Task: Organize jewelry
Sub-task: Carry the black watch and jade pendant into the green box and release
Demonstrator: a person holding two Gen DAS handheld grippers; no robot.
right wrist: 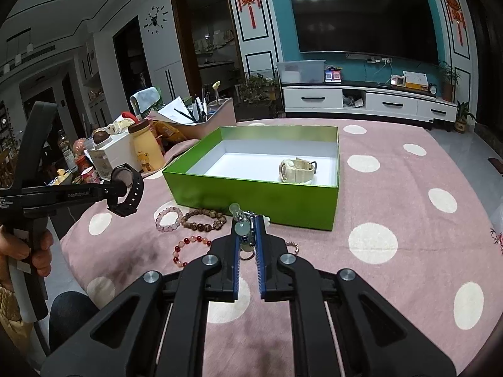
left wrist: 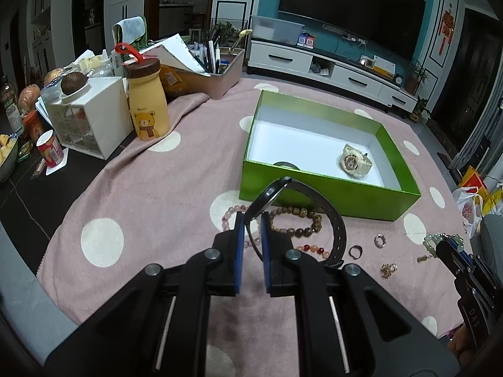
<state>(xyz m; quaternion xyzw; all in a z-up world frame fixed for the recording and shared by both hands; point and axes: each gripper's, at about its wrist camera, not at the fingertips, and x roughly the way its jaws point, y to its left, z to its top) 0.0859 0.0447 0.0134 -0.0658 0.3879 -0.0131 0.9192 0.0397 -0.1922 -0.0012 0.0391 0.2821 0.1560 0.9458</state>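
Left gripper (left wrist: pixel 252 220): clamped on black round-faced strap watch (left wrist: pixel 273 194), airborne.
Right gripper (right wrist: pixel 246 229): pinching pale green bead bracelet (right wrist: pixel 242 227).
Tip: clear the green cardboard box (left wrist: pixel 327 191) wall, release low beside the cream watch (left wrist: pixel 355 161).

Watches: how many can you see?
2: a cream watch inside the green box, a black watch between the left fingers. A dark thing in the box may be another.

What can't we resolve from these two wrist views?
- Dark round item in the green box: left wrist view, near wall hides most of it; right wrist view, hidden entirely.
- Black watch dial: edge-on in the left tool; unreadable in the right wrist view.
- Green bead bracelet: right tool covers most of it.
- Small rings: too small for detail.
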